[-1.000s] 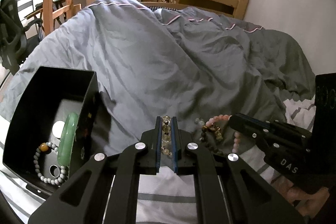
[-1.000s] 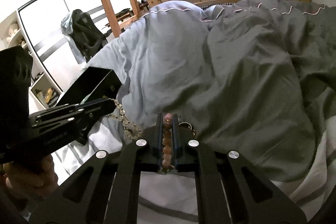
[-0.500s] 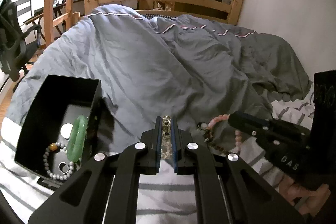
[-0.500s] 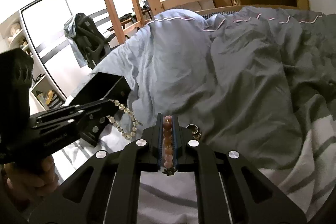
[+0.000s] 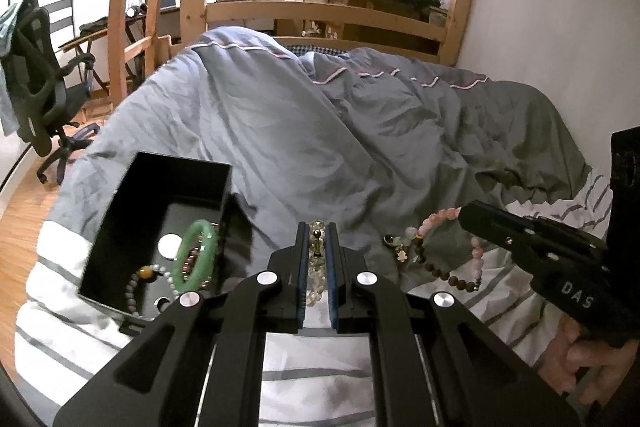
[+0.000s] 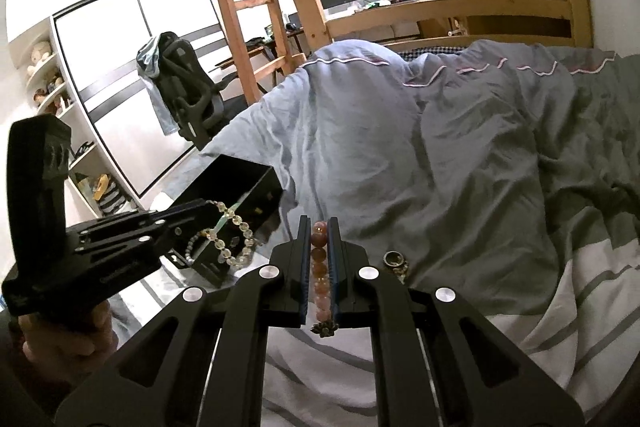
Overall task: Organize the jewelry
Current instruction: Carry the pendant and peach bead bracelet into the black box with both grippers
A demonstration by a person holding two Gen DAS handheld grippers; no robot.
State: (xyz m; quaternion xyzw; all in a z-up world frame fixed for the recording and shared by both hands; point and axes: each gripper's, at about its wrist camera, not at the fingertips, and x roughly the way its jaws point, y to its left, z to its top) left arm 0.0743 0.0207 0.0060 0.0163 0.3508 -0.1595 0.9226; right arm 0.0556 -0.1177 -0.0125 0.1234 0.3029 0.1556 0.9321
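Transfer is the step in hand. Through the left wrist view we carry a clear, pale-yellow bead bracelet (image 5: pixel 317 259) pinched in the nearly closed left gripper (image 5: pixel 317 239), just beside the open black rectangular box (image 5: pixel 120 219); next we must swing over its rim and release. Through the right wrist view, our right gripper (image 6: pixel 320 231) is clamped on a pink-orange bead bracelet (image 6: pixel 320 267), above the striped sheet.
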